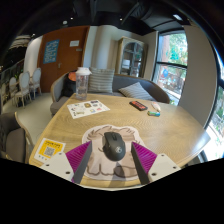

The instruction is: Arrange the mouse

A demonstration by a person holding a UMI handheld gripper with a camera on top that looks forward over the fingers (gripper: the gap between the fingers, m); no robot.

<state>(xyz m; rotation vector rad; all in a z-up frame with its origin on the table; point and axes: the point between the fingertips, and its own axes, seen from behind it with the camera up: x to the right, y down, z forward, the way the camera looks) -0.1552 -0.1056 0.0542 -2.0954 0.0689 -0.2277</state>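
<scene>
A dark grey computer mouse (114,146) lies on a beige and white mouse mat (98,167) with a cartoon print, on a round wooden table (150,128). My gripper (112,157) is open. Its two fingers, with magenta pads (78,154), stand wide apart to the left and right of the mouse. The mouse sits between them with a clear gap at each side, resting on the mat.
A printed sheet (88,108) lies beyond the mat to the left. A yellow card (49,152) lies near the left finger. A dark small object (138,105) and a teal one (154,112) lie further back right. A jar (82,82) stands at the far edge. Chairs and a sofa lie beyond.
</scene>
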